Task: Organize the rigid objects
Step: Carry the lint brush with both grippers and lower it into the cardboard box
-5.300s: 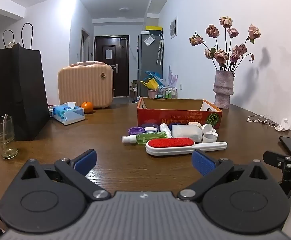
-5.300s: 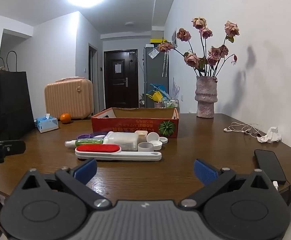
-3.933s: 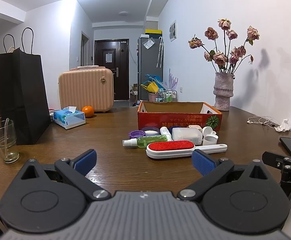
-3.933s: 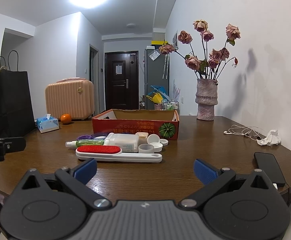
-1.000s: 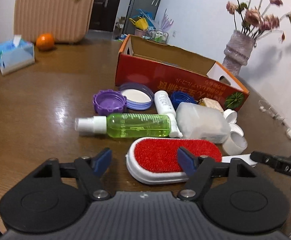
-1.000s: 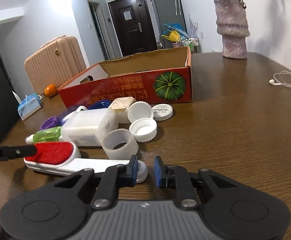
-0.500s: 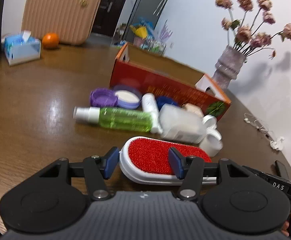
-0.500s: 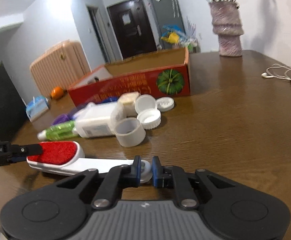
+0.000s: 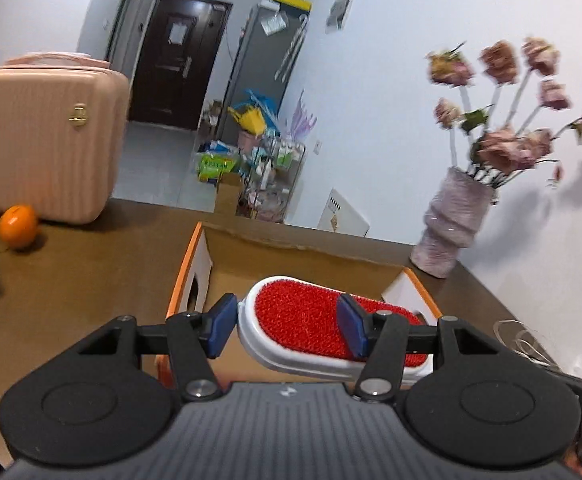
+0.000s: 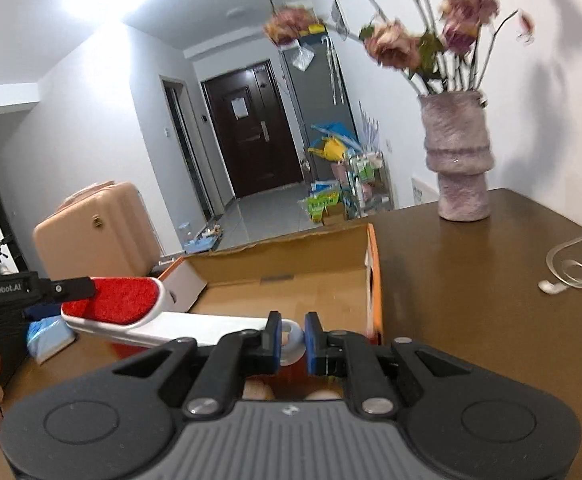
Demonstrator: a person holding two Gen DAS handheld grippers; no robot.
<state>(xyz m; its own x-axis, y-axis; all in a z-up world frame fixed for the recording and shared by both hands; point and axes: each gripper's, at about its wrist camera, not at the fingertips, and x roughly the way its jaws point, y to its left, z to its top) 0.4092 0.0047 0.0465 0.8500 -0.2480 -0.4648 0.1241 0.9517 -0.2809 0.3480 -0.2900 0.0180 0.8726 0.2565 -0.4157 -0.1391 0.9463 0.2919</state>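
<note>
The lint brush (image 9: 311,320) is off the desk (image 9: 91,272), carried between 2 tools above the open cardboard box (image 9: 195,276). The left hand-held gripper (image 9: 287,330) pinches the brush's red head across its width, 1 blue pad on each white side edge; its jaws have just been closing onto that head. The right hand-held gripper (image 10: 291,338) is pressed together on the looped end of the white handle. In the right wrist view the lint brush (image 10: 131,308) runs level from that handle end, between the blue pads, out toward the left, where the left tool's black finger touches the red head. The cardboard box (image 10: 373,264) lies directly beneath and beyond the handle. A vase (image 10: 457,160) of dried flowers stands on the desk well right of the box, and a suitcase (image 9: 43,140) and an orange (image 9: 17,220) sit far left.
</note>
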